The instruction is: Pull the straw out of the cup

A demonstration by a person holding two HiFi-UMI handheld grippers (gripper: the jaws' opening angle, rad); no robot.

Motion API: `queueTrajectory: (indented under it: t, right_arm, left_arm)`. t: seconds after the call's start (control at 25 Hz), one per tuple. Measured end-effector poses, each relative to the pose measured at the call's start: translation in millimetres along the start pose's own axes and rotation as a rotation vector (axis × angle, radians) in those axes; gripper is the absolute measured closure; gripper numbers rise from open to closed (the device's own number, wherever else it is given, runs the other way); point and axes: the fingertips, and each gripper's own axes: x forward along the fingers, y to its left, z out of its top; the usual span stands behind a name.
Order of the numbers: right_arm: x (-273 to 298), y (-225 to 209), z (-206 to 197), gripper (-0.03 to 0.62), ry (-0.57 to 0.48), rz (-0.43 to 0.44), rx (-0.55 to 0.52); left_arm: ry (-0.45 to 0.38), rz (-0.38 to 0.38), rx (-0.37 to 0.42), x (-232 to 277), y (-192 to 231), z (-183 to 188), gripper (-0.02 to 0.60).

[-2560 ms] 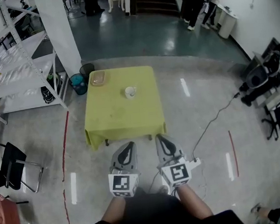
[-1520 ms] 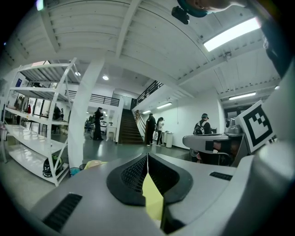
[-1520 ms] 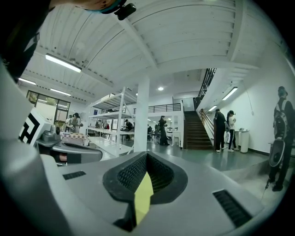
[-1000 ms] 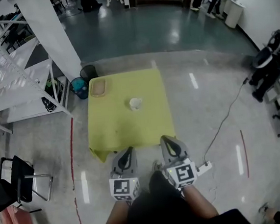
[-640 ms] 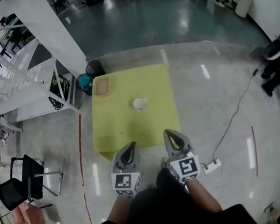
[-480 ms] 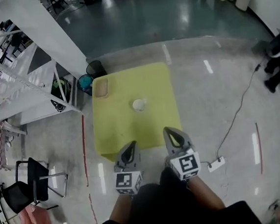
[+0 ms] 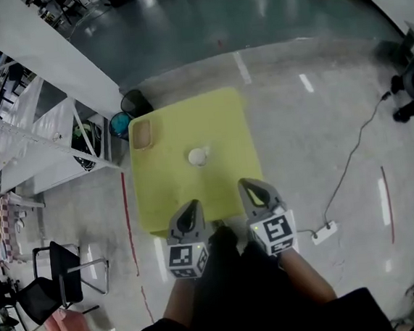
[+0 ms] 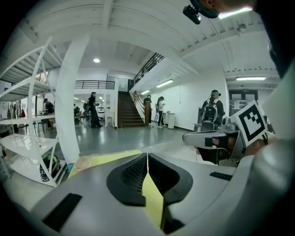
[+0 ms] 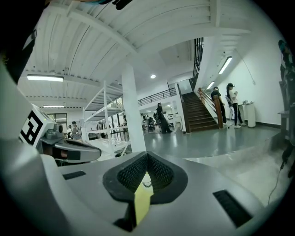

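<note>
A small white cup (image 7: pixel 197 156) stands near the middle of the yellow table (image 7: pixel 173 193); the straw is too small to make out. My left gripper (image 7: pixel 190 208) is shut and empty, its tips at the table's near edge. My right gripper (image 7: pixel 246 186) is shut as well, just off the near right corner. Both sit well short of the cup. In the left gripper view the jaws (image 8: pixel 147 154) meet over yellow cloth. Below the closed tips of my right gripper (image 9: pixel 147 155), the cup's rim (image 9: pixel 147 183) peeks through the narrow slit.
A tan tray (image 7: pixel 141 134) lies on the table's far left corner. A white shelving rack (image 7: pixel 15 136), a black bin (image 7: pixel 134 101) and a blue bin (image 7: pixel 118 124) stand to the left. A chair (image 7: pixel 57 274) is at lower left; a power strip (image 7: pixel 323 231) with cable lies on the floor to the right.
The table has come nearer in the head view. Both grippers, still shut, have moved from over the floor up to the table's near edge.
</note>
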Motion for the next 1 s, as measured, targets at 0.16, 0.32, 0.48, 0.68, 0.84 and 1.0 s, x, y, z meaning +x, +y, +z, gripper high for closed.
queueTrajectory:
  t: [0.16, 0.32, 0.48, 0.68, 0.84, 1.0]
  right_arm:
    - [8, -6, -9, 0.577, 0.027, -0.007, 0.017]
    - [23, -13, -14, 0.578, 0.044, -0.032, 0.031]
    - [42, -22, -21, 0.577, 0.057, -0.055, 0.053]
    - [74, -26, -24, 0.577, 0.069, -0.079, 0.085]
    - [93, -26, -32, 0.578, 0.095, -0.099, 0.104]
    - [105, -33, -47, 0.578, 0.127, -0.119, 0.127]
  left_arm:
    - [0.023, -0.025, 0.014, 21, 5, -5, 0.532]
    - [0.053, -0.057, 0.025, 48, 15, -5, 0.532]
    - [0.075, -0.108, 0.037, 75, 21, -7, 0.532]
    - [0.117, -0.15, 0.086, 104, 42, -11, 0.532]
    - [0.159, -0.183, 0.116, 124, 54, -22, 0.532]
    - [0.199, -0.23, 0.165, 147, 54, -39, 0.532]
